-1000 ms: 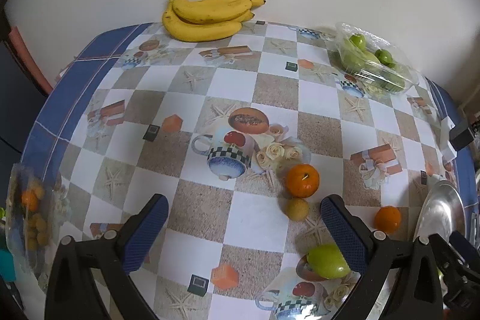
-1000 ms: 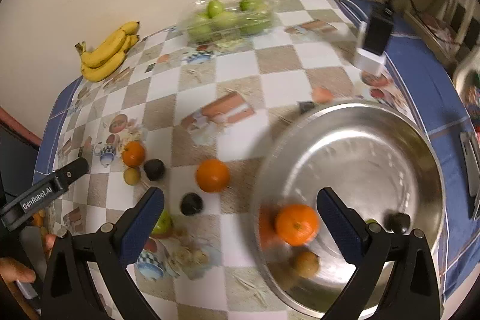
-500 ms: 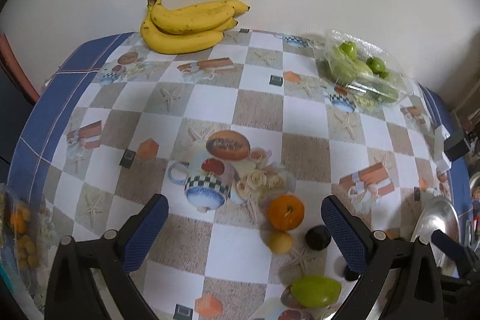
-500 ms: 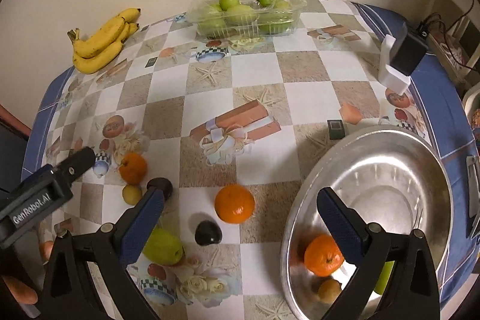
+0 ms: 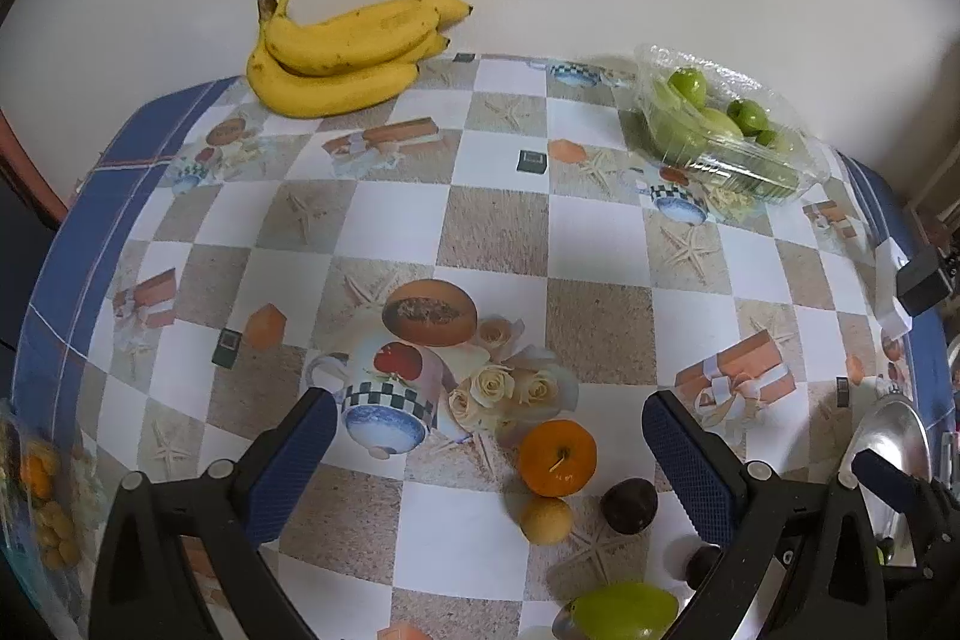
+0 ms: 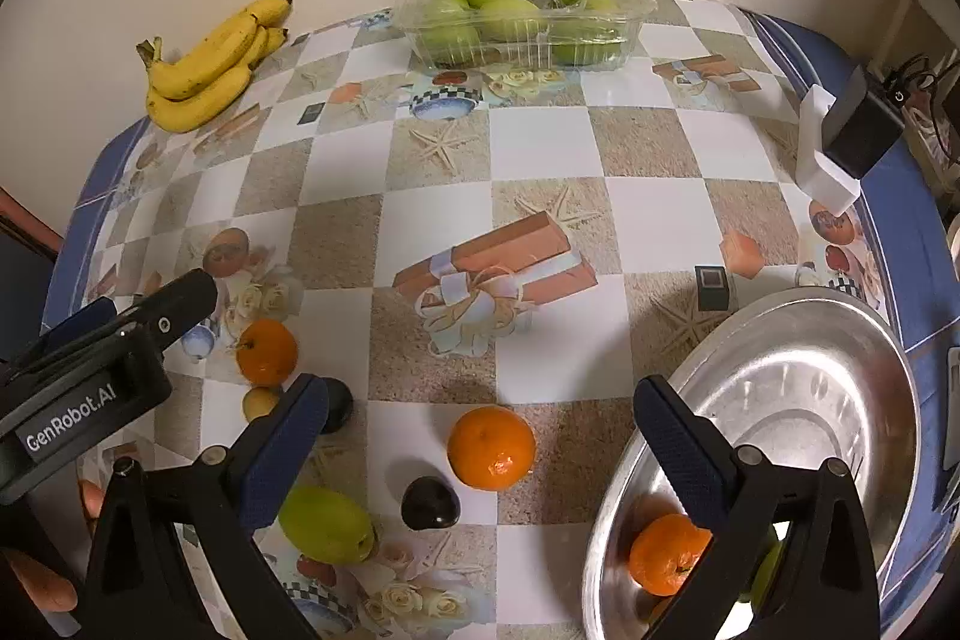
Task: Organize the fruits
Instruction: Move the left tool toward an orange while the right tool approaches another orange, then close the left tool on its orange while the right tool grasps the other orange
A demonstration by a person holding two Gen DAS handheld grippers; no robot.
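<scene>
Both sets of jaws stand wide open and hold nothing. The right gripper (image 6: 480, 436) hangs above the near part of the checked tabletop (image 6: 540, 148), and between its blue pads lies a round orange mandarin (image 6: 491, 447), loose on the cloth. Just near and left of it sits a small dark plum-like fruit (image 6: 429, 503), and further left a smooth green oval fruit (image 6: 327, 525).

The mandarin looks light and firm with a slightly yielding, dimpled peel, so it should grip well; it would roll if nudged, so I would close across its widest middle, pads level, with gentle pressure. The dark fruit is small, glossy and probably more slippery.

To the right, the wide shiny metal bowl (image 6: 864, 340) already holds another orange mandarin (image 6: 666, 559).

The left gripper (image 5: 489, 454) hovers over a second cluster: an orange mandarin with its stem up (image 5: 557, 457), a small yellow-brown round fruit (image 5: 545, 519) touching it, and a dark fruit (image 5: 629, 505) beside.

Far off lie a bunch of yellow bananas (image 5: 342, 52) and a clear plastic tub of green fruit (image 6: 522, 10).
</scene>
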